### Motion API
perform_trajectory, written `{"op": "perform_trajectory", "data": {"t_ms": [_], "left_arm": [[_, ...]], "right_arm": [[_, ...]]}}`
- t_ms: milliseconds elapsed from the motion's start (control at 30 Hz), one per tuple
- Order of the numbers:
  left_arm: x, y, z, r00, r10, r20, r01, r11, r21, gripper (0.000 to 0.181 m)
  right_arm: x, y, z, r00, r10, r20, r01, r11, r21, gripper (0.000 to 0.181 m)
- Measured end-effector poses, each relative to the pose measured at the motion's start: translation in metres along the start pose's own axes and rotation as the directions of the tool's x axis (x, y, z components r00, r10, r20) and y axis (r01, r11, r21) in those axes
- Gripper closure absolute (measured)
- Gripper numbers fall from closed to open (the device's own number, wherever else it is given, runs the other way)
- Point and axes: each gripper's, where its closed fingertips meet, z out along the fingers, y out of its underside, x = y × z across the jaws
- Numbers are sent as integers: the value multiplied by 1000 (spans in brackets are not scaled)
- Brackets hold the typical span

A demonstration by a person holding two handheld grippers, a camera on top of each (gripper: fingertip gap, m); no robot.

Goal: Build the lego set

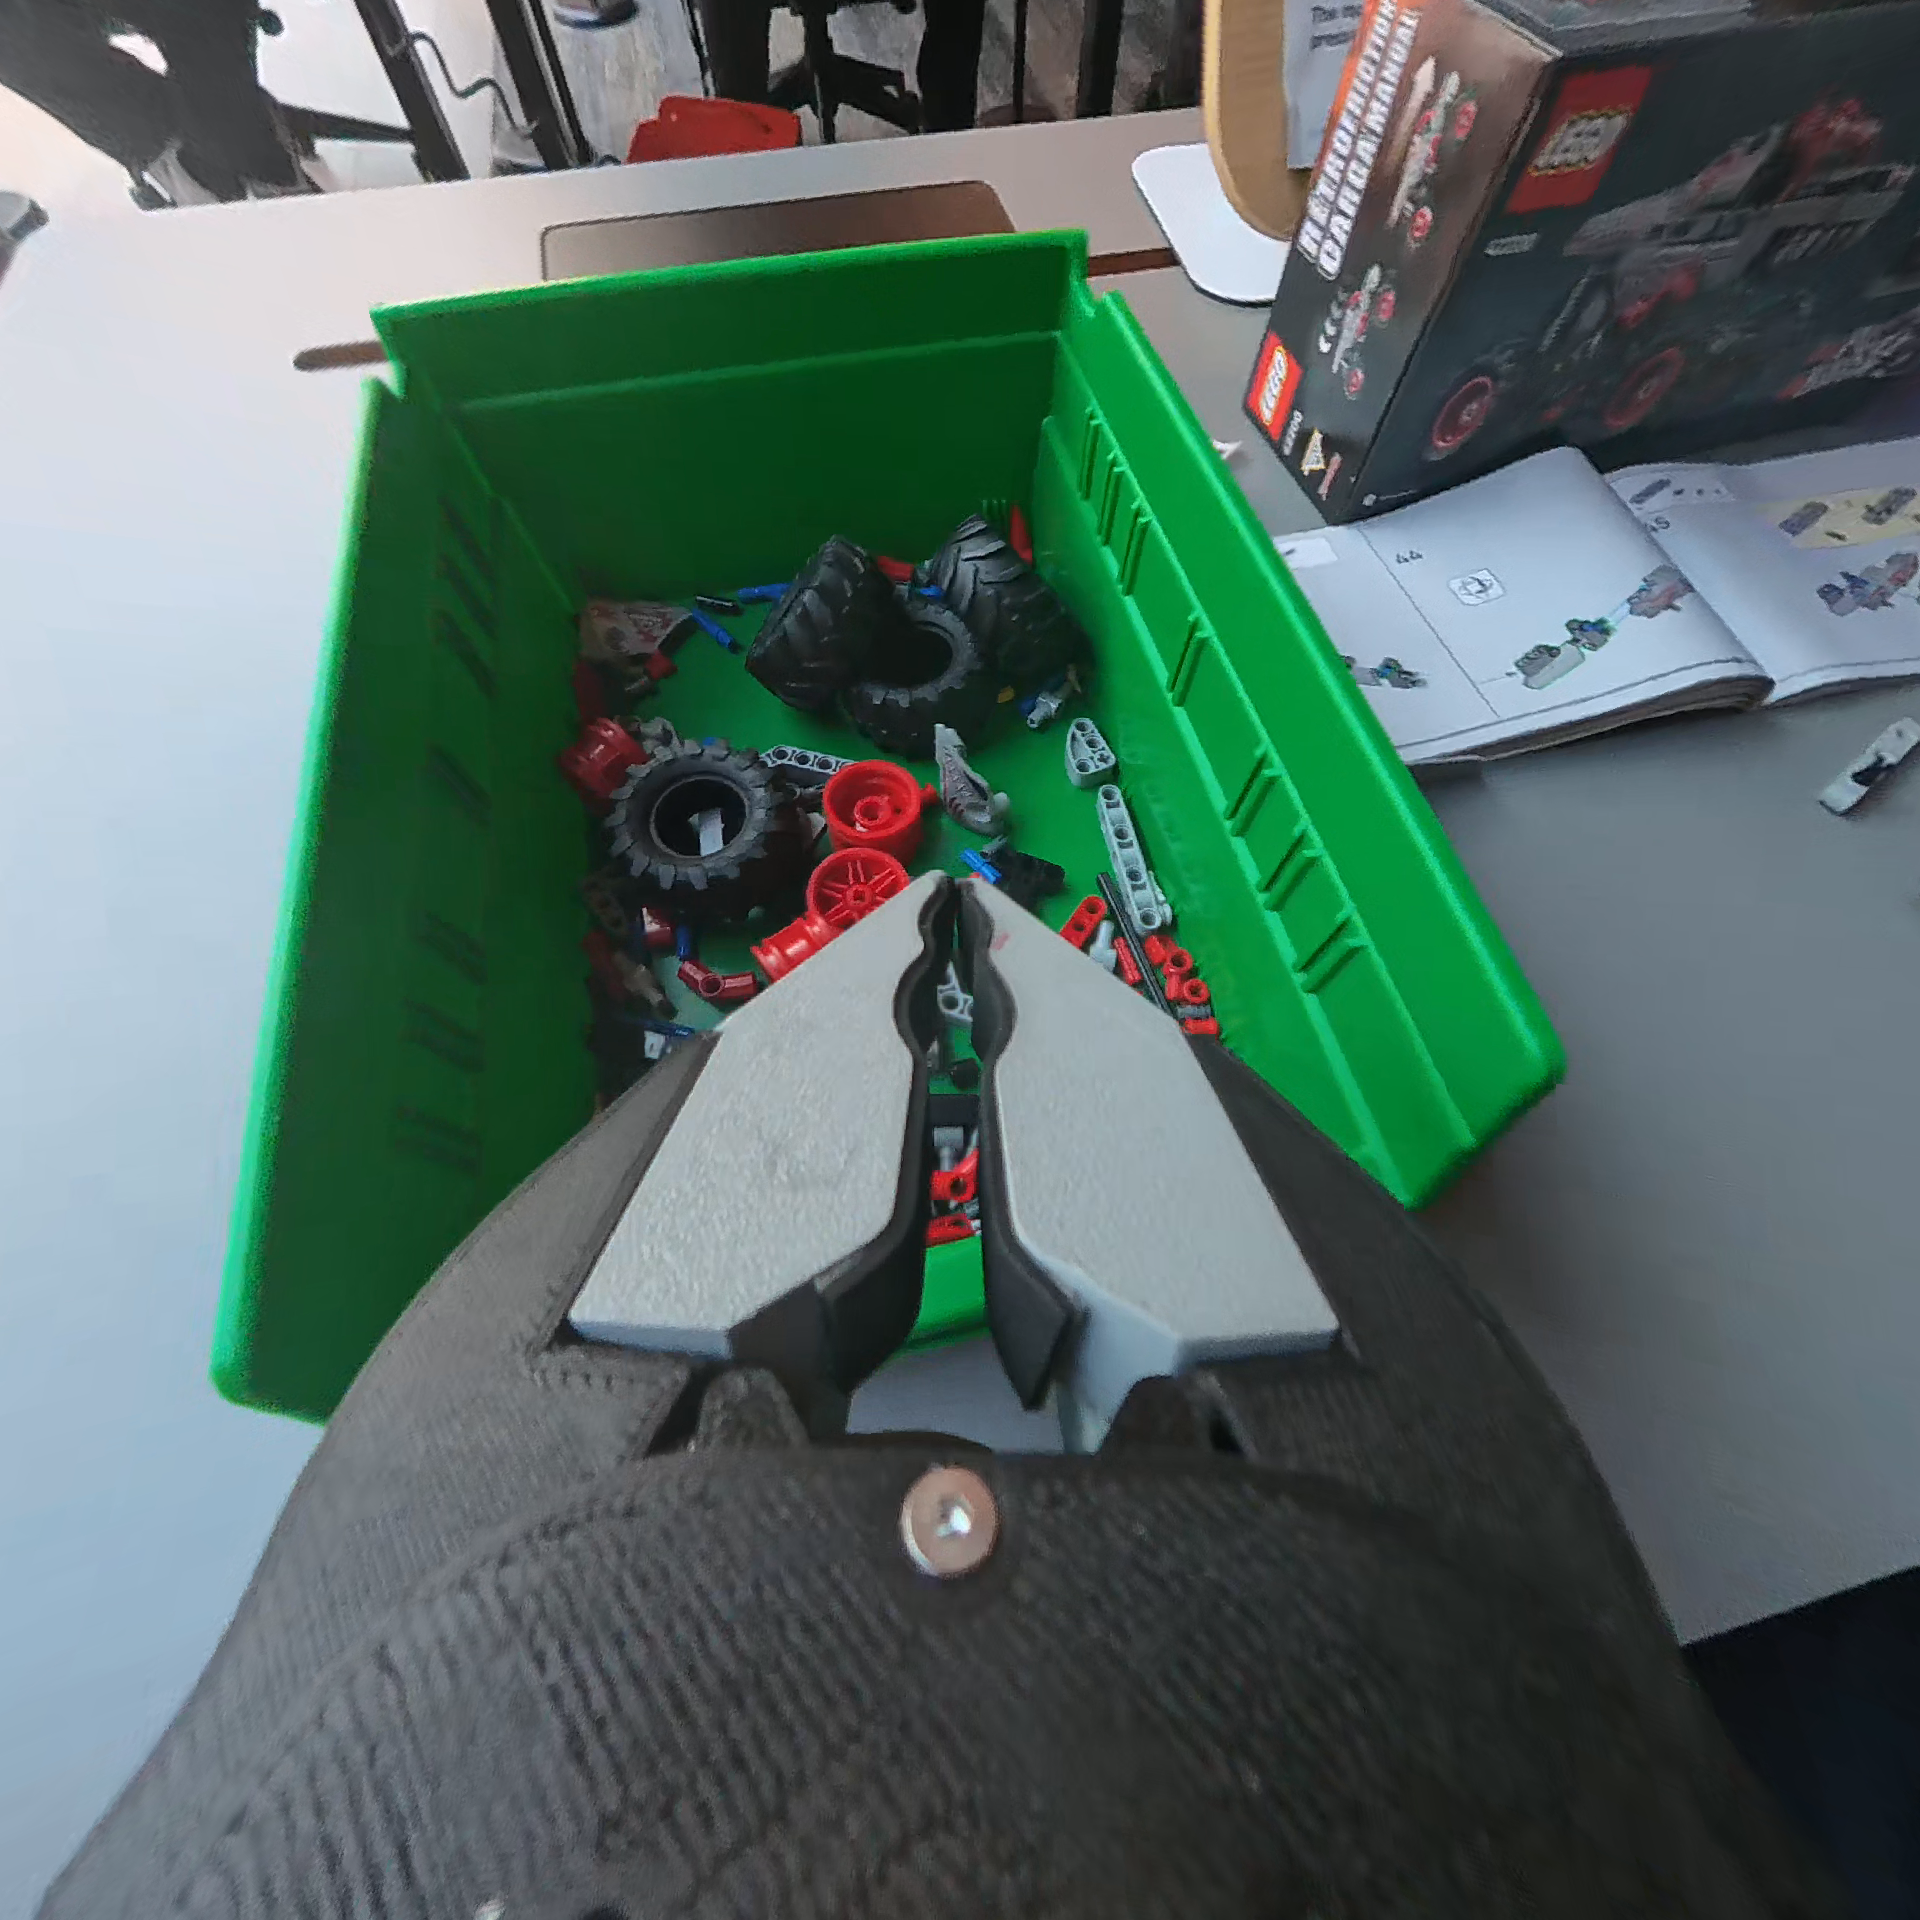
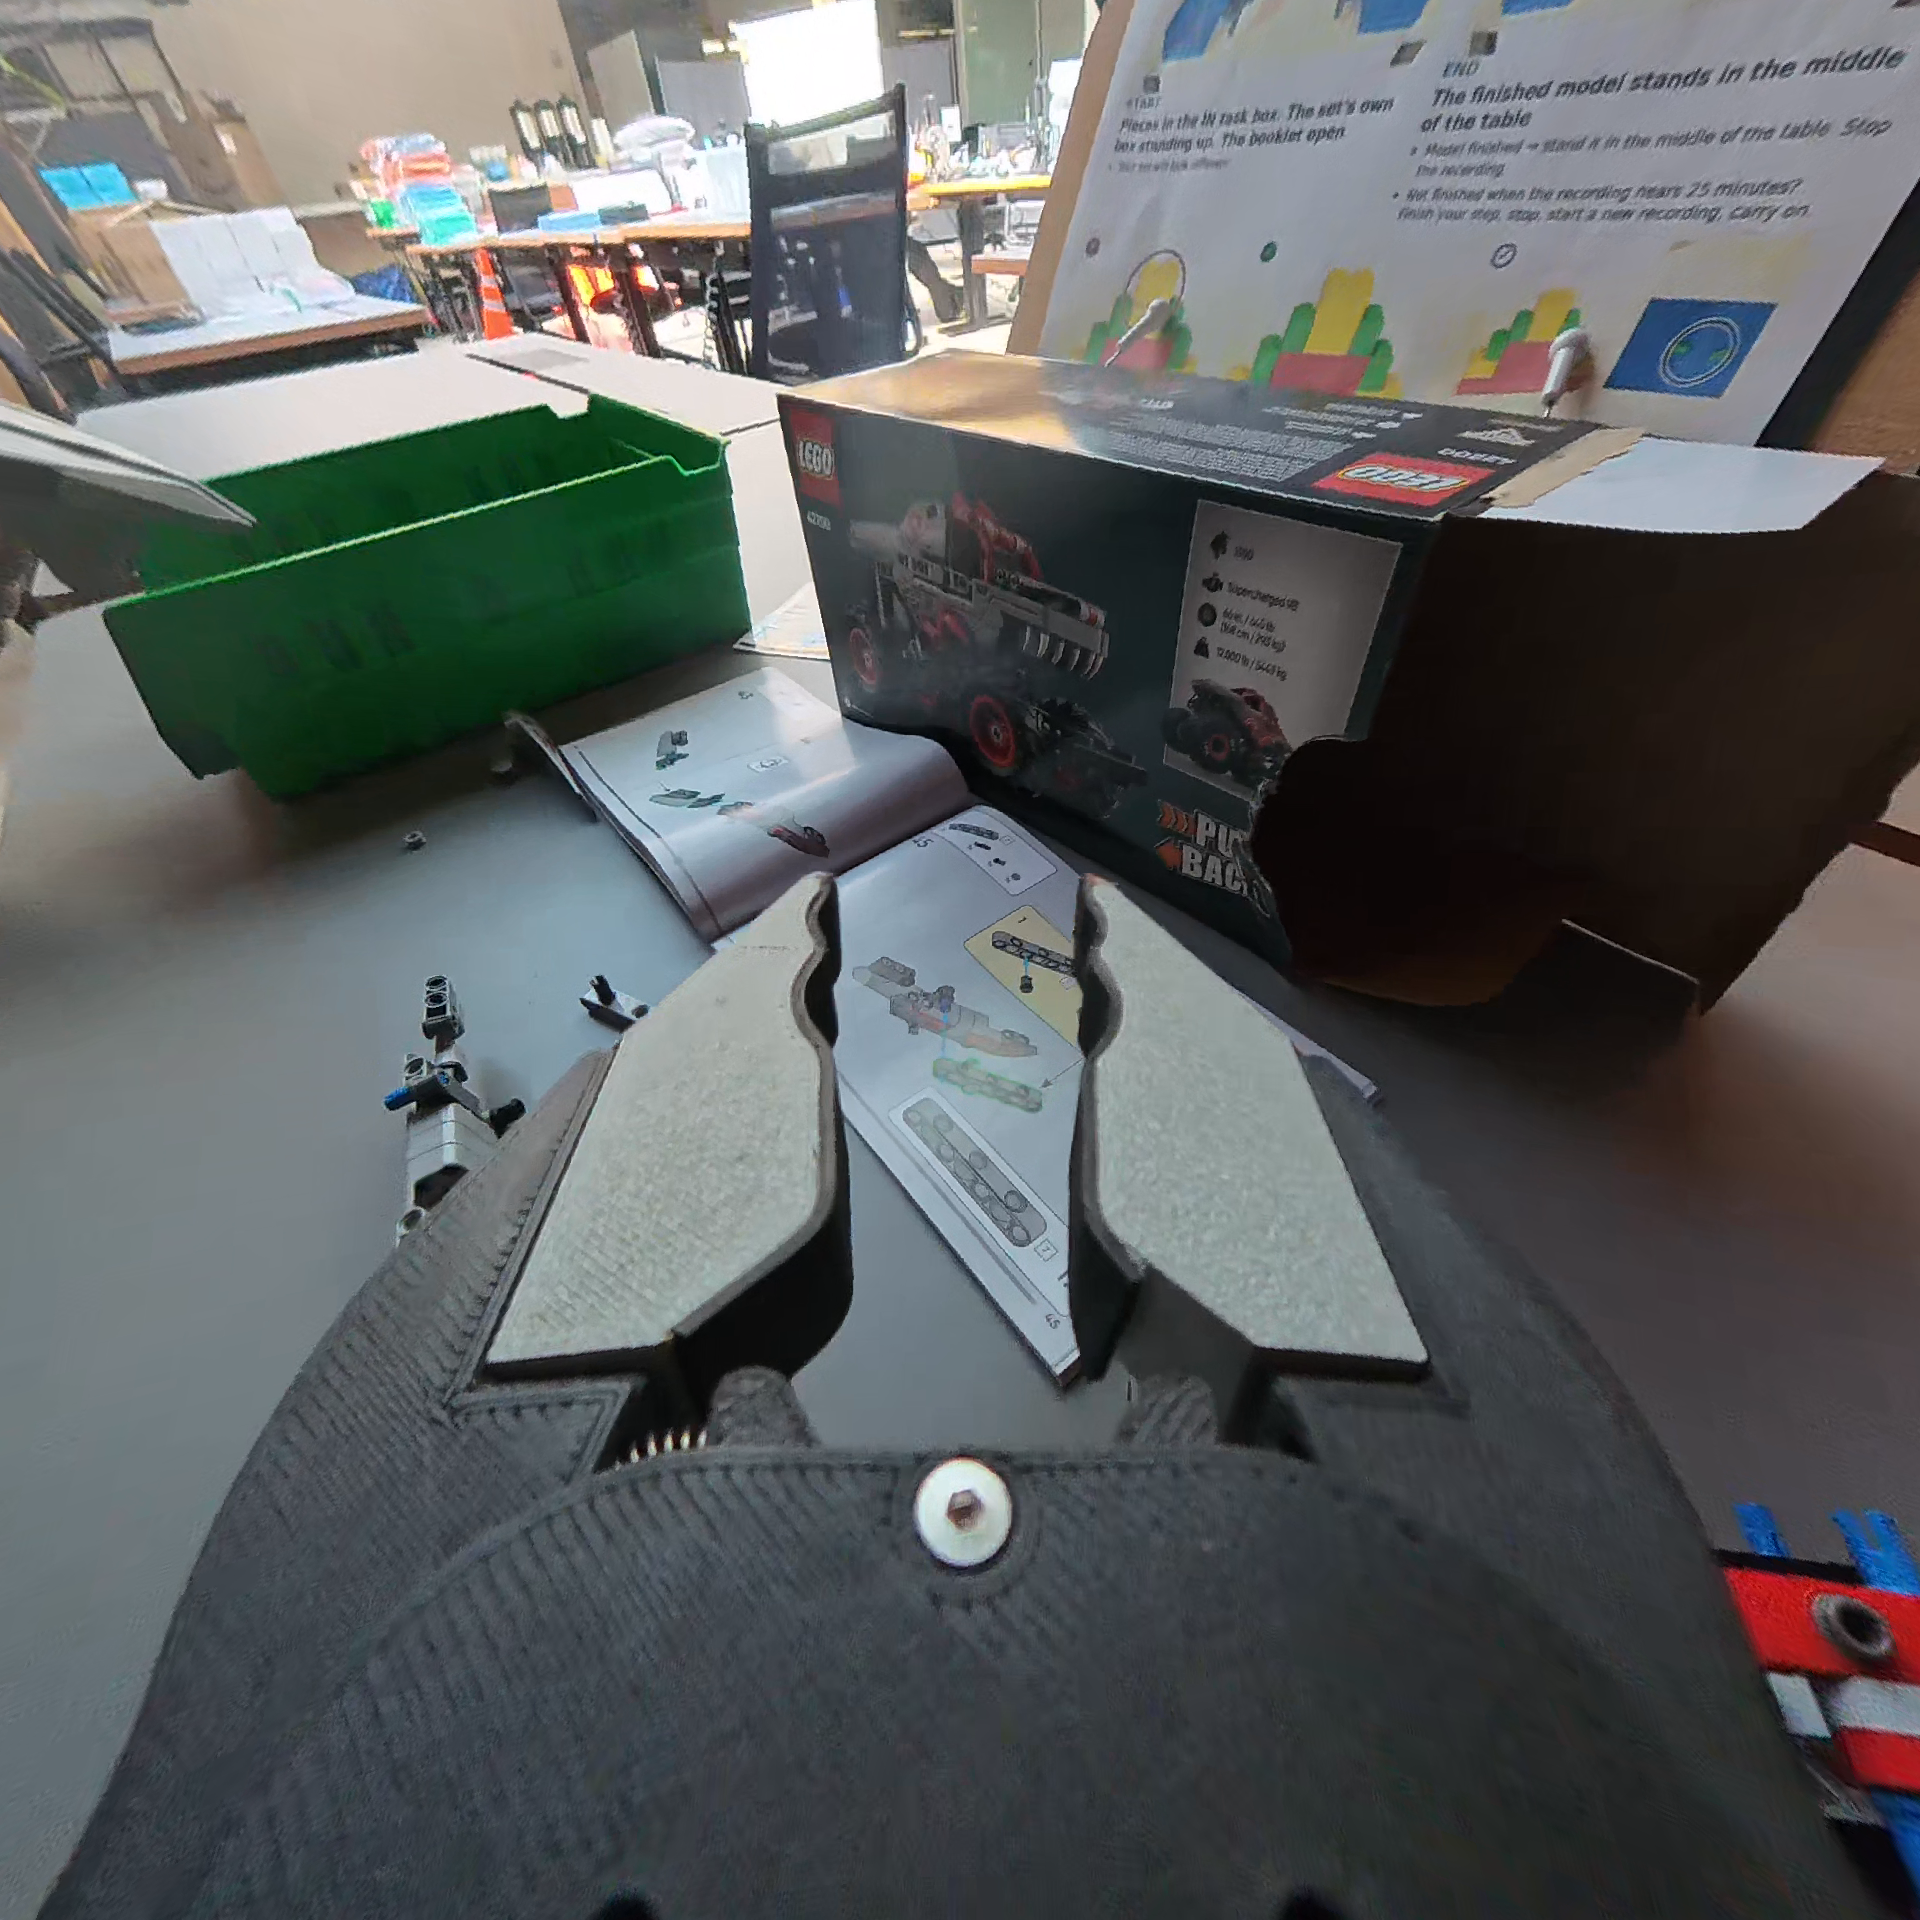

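My left gripper point(image 1: 956, 891) hangs over the open green bin point(image 1: 727, 468), fingertips together. Through the slit between its fingers I see only loose pieces on the bin floor. The bin holds black tyres point(image 1: 883, 644), a tyre on its own point(image 1: 691, 821), red wheel hubs point(image 1: 873, 805) and many small red, grey, blue and black parts. My right gripper point(image 2: 956, 914) is open and empty, low over the open instruction booklet point(image 2: 769, 769). A small grey part-built assembly point(image 2: 442, 1101) lies on the table left of the right gripper; it also shows in the left wrist view point(image 1: 1870, 769).
The set's box point(image 2: 1039, 623) stands behind the booklet, right of the bin point(image 2: 436, 623). A printed sheet on a board point(image 2: 1455, 208) stands behind the box. Small loose pieces point(image 2: 613, 1003) lie on the grey table. A red, white and blue object point(image 2: 1849, 1662) is at my lower right.
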Motion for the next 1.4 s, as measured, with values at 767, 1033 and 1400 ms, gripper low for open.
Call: {"op": "perform_trajectory", "data": {"t_ms": [767,1033,1400], "left_arm": [[-14,0,22,1000,16,-6,-16,1000,-21,181],[15,9,28,983,80,-163,-93,993,-75,181],[103,20,31,793,338,-507,-470,869,-156,181]], "right_arm": [[0,0,3,994,-91,-67,91,996,-4,148],[-4,0,3,995,-89,-39,89,996,-6,150],[-3,5,6,984,-163,-76,161,987,-27,153]]}}
